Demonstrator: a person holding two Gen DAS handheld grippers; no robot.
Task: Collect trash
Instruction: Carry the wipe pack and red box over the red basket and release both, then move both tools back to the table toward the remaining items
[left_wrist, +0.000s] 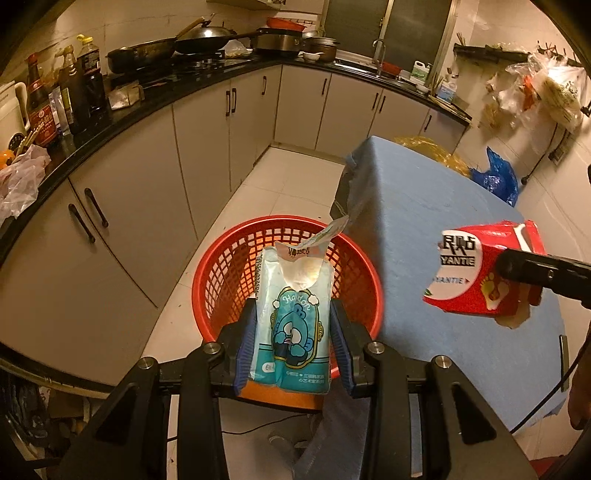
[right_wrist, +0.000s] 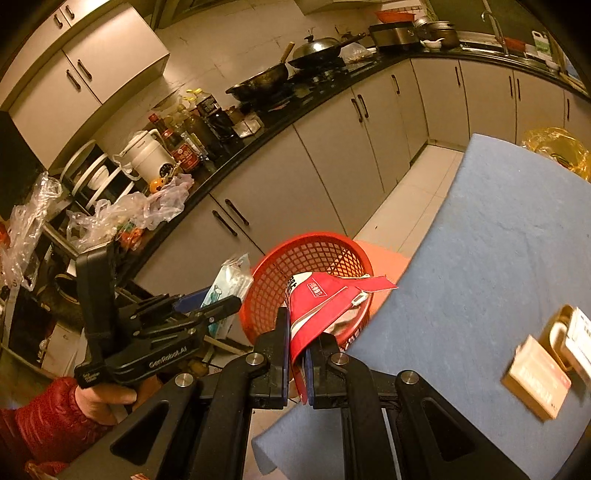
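Observation:
My left gripper (left_wrist: 293, 325) is shut on a torn teal tissue pack (left_wrist: 293, 321) with a cartoon figure, held upright over the near rim of the red mesh basket (left_wrist: 229, 273) on the floor. My right gripper (right_wrist: 297, 354) is shut on a red flattened carton (right_wrist: 317, 306), pinching its lower edge; the carton's top hangs over the red basket (right_wrist: 269, 295). In the left wrist view the red carton (left_wrist: 476, 269) hovers above the blue table (left_wrist: 424, 206) to the right. The right wrist view shows the left gripper (right_wrist: 221, 306) with the tissue pack (right_wrist: 229, 284) left of the basket.
A blue-covered table (right_wrist: 491, 240) stands right of the basket, with small boxes (right_wrist: 535, 376) on it. White cabinets (left_wrist: 155, 192) under a black counter crowded with bottles (left_wrist: 77, 88) and woks (left_wrist: 203, 38) curve along the left. A hand in a red sleeve (right_wrist: 48, 417) holds the left tool.

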